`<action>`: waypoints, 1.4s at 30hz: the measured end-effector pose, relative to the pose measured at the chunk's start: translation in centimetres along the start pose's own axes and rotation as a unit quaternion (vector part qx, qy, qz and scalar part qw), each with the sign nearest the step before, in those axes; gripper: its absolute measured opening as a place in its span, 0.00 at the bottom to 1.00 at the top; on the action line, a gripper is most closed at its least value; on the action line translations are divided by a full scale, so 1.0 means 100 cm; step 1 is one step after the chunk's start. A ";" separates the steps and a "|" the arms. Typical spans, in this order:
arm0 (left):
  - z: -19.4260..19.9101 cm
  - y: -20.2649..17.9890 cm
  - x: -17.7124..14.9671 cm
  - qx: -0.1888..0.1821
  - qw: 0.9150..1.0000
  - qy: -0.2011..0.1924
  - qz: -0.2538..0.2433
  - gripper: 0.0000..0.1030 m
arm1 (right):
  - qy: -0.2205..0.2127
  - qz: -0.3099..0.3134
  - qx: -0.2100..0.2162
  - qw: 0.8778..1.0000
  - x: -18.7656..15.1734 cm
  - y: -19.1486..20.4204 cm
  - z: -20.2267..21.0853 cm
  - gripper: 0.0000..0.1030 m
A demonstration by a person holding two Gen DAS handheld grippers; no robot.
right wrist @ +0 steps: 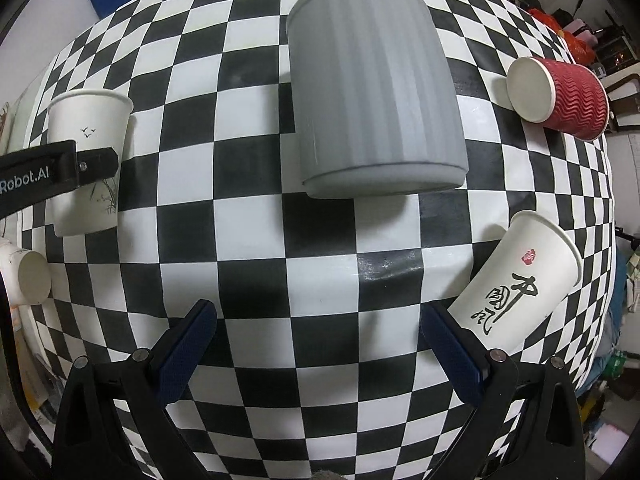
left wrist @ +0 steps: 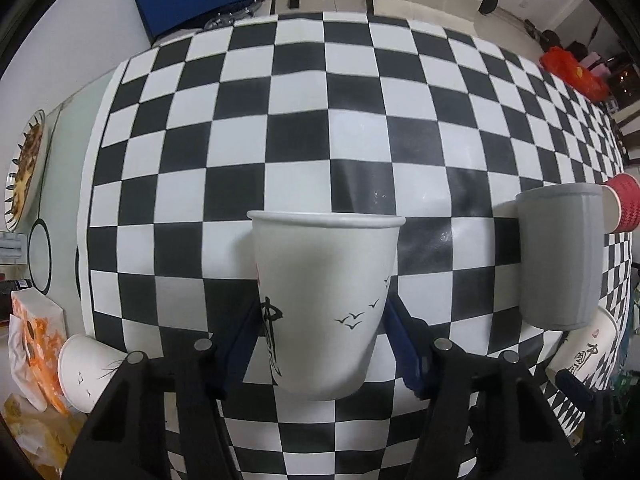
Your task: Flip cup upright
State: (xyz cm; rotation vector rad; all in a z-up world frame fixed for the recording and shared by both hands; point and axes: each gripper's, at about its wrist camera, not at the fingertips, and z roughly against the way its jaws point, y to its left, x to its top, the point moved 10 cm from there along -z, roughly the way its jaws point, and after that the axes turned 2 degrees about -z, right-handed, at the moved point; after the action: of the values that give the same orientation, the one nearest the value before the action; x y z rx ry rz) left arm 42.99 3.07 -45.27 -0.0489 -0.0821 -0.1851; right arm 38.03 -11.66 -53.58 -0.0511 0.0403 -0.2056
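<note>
I have the white paper cup with small black birds and brush writing on its side (left wrist: 326, 304) between my left tongs (left wrist: 320, 340), rim up and close to vertical, over the black-and-white checkered table (left wrist: 304, 128). My judgement is that the turn is nearly finished and what remains is the set-down: lower it straight until the base sits flat on the table, keep the squeeze light so the thin wall does not buckle, and release only once it stands on its own. The left tongs are narrowed onto the cup, both blue pads against its lower wall, one each side.

My right tongs (right wrist: 318, 344) are spread wide and hold nothing; the right pad lies just beside a tipped white paper cup with black calligraphy and a red seal (right wrist: 516, 284), though I cannot tell if they touch. A grey ribbed cup (right wrist: 372, 84) stands mouth-down ahead.
</note>
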 end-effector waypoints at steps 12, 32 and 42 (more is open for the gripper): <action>0.070 -0.019 -0.068 -0.038 0.999 -0.022 0.027 0.56 | -0.022 0.024 0.000 0.999 -0.050 -0.020 0.034 1.00; 0.044 -0.163 -0.250 -0.095 0.990 0.062 0.084 0.56 | 0.013 -0.006 -0.003 1.000 -0.195 -0.210 0.007 1.00; 0.016 -0.166 -0.251 -0.077 0.991 0.069 0.090 0.57 | 0.021 -0.017 -0.011 1.000 -0.195 -0.242 -0.023 1.00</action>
State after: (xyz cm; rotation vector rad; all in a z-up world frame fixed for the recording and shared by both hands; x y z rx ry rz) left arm 15.15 -8.58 -45.15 -0.1973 0.0758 -0.0139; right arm 13.92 -31.47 -53.82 -0.0687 0.0835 -0.2397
